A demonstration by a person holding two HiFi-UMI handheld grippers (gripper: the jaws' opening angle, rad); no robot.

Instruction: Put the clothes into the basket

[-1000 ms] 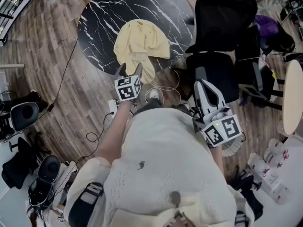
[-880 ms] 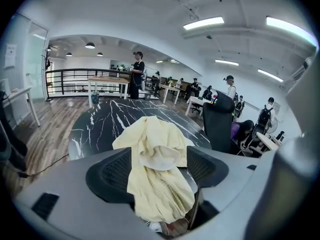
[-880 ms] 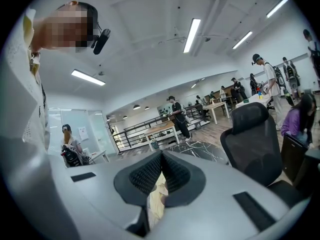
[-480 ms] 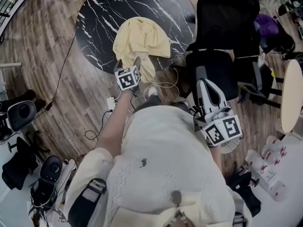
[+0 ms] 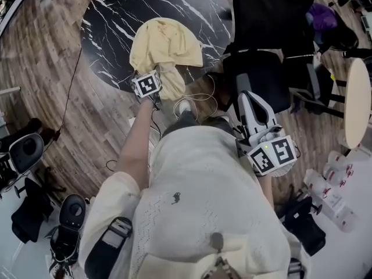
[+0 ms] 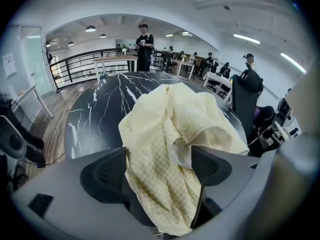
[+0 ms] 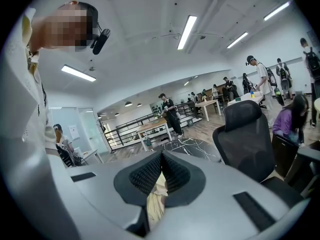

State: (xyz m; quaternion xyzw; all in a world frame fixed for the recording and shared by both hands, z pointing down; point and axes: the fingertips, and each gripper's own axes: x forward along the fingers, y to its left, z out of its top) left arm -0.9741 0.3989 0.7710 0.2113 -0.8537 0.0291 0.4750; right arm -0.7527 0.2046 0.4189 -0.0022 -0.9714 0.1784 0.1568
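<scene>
Cloth [image 5: 165,48], pale yellow, heaped at the black marbled desk's [image 5: 110,28] edge, draped between left claw's [image 6: 160,168] jaws, just opened wider, released, right claw [image 7: 161,161] clenched on nothing, near black chair [image 5: 261,16].

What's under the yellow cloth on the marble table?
The black marble tabletop shows around the yellow cloth, so the cloth rests on it; one end hangs over the near edge. Anything beneath the heap itself is covered.
</scene>
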